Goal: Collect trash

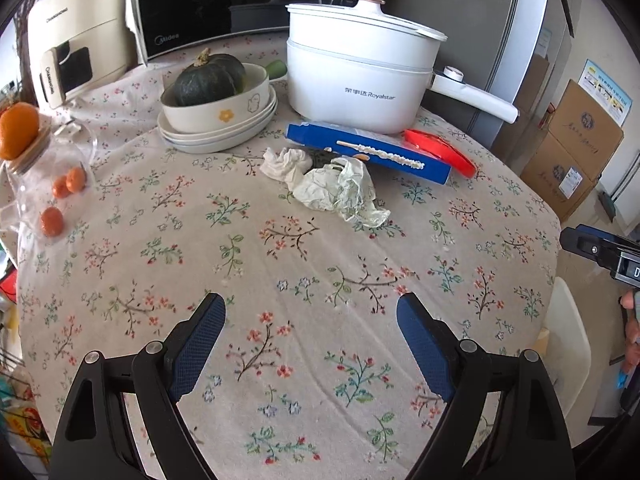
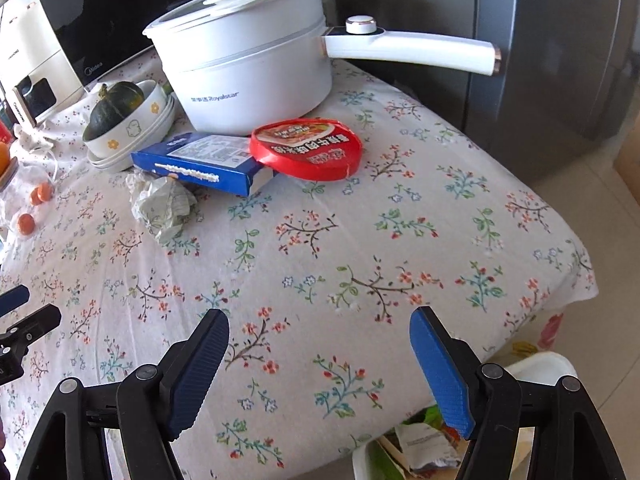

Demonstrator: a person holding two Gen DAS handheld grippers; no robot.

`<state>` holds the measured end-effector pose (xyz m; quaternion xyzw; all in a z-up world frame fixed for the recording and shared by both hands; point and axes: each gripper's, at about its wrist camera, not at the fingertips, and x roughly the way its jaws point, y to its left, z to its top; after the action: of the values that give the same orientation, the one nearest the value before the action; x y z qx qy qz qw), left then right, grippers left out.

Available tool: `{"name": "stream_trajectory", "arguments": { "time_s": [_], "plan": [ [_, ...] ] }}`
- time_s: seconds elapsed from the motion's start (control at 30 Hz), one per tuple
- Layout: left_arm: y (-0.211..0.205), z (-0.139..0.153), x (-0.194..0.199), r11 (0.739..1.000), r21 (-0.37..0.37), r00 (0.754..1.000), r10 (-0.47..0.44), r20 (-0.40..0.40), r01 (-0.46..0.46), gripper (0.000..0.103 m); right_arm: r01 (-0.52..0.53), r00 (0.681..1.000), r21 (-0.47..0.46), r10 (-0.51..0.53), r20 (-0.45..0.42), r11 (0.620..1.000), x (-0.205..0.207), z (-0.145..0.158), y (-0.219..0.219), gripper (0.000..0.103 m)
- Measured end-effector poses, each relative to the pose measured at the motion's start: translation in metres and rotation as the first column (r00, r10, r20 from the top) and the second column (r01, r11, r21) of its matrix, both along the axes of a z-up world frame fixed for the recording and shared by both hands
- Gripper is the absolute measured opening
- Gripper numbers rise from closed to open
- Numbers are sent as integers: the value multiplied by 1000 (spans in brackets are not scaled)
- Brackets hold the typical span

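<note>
While both the left gripper (image 1: pixel 311 312) and right gripper (image 2: pixel 319 328) hang wide apart and empty, the next pickup looks pending: crumpled paper (image 1: pixel 340 192) lies well ahead, needing a forward reach.

Pretty clearly someone's home kitchen: a table (image 1: pixel 304 264) under a flowery cloth, a Midea microwave (image 1: pixel 224 4) at 11 o'clock, a white Royalstar electric pot (image 1: pixel 360 76) at 12, a squash (image 1: pixel 210 78) in a bowl (image 1: pixel 240 110), plus a grey fridge (image 2: pixel 520 60) around 2.
</note>
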<state>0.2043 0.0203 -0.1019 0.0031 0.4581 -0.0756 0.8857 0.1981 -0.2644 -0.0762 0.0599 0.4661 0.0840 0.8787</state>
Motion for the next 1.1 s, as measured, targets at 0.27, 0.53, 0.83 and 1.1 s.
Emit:
{"name": "stream_trajectory", "arguments": {
  "time_s": [0.27,0.53,0.83,1.1],
  "plan": [
    [-11,-20,75,996,-59,996,-68,58,71,89,15,1000,-42,-14,22,999,43,-12,0,79],
    [-21,-30,100,980,-159,990,-109,90,122,71,5,1000,-99,-4,13,995,86,-28,4,79],
    [-13,-53,118,976,-191,995,-100,21,102,47,-76,997,-154,78,12,985,121,-49,26,79],
    [-9,-53,121,968,-230,995,-99,1,97,21,-168,983,-288,181,17,943,148,-59,51,76]
  ]
}}
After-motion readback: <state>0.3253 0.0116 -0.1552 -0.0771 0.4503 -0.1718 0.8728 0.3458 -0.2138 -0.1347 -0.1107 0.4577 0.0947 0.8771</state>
